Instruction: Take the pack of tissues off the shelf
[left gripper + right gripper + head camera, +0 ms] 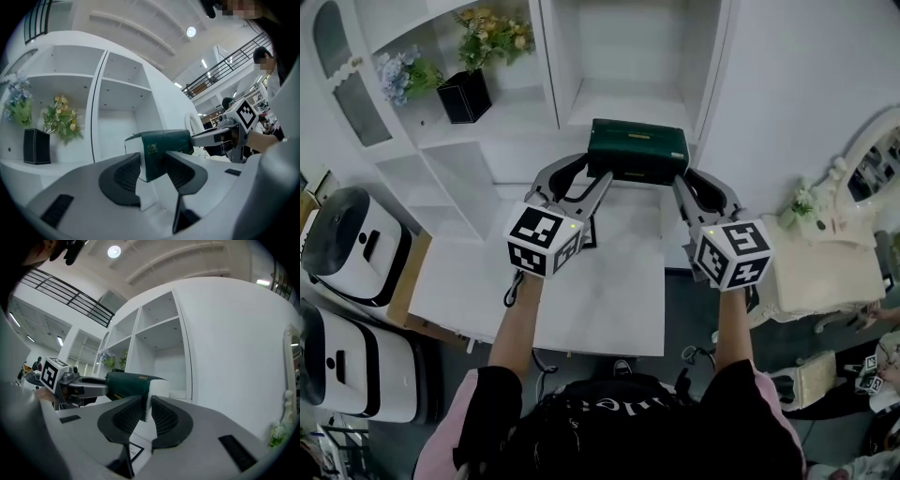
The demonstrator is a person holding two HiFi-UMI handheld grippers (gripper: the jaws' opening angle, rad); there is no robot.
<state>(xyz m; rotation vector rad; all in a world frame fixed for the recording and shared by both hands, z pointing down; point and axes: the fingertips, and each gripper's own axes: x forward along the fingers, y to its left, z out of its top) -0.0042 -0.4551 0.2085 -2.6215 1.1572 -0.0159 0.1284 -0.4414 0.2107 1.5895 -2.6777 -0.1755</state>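
Note:
The pack of tissues is dark green with white ends. It hangs level in front of the middle shelf opening, over the far edge of the white table. My left gripper is shut on its left end, and the left gripper view shows the pads against the pack on both sides of my left gripper. My right gripper pinches the right end. In the right gripper view the pack's thin white edge sits squeezed in my right gripper.
The white shelf unit stands behind the table. A black vase with flowers sits in its left compartment. A small card lies on the table. Two white machines stand at left, a white dresser at right.

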